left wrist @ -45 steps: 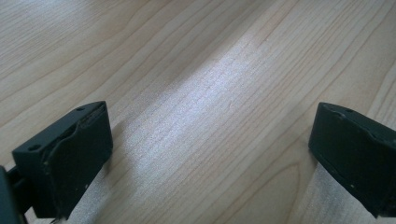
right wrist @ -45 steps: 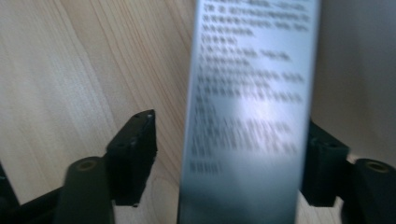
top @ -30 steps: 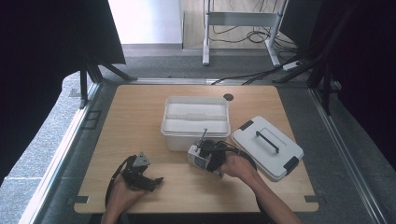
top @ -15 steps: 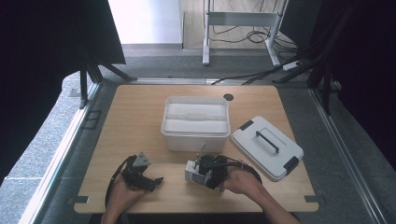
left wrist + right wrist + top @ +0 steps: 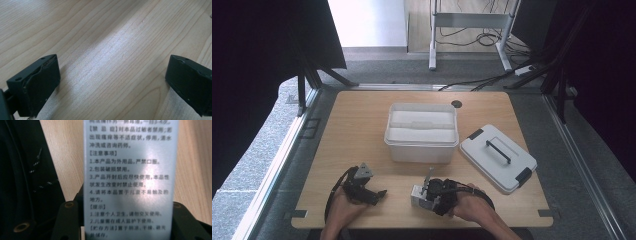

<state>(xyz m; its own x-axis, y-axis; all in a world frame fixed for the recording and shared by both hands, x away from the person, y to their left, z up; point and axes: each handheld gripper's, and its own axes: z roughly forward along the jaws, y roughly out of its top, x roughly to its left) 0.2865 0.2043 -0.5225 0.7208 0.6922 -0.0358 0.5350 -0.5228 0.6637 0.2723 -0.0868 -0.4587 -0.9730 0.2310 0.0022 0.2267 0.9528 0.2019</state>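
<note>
My right gripper [image 5: 426, 194] lies near the table's front edge, held by a hand coming in from the bottom right. It is shut on a small pale box [image 5: 418, 197]. In the right gripper view the pale box [image 5: 130, 175] carries lines of black print and spans the gap between the two black jaws of the right gripper [image 5: 127, 222]. Those jaws have just been opening a little, with the box still between them. My left gripper [image 5: 373, 194] rests on the wood at the front left. In the left gripper view the left gripper [image 5: 112, 82] stands open over bare table.
An open white bin [image 5: 422, 145] stands in the middle of the wooden table [image 5: 357, 125]. Its lid [image 5: 498, 156], with a dark handle and latches, lies to the right. A black round grommet [image 5: 456, 104] sits behind the bin.
My right gripper has carried the box away from the bin's front wall toward the table's front edge. The left gripper has stayed put.
</note>
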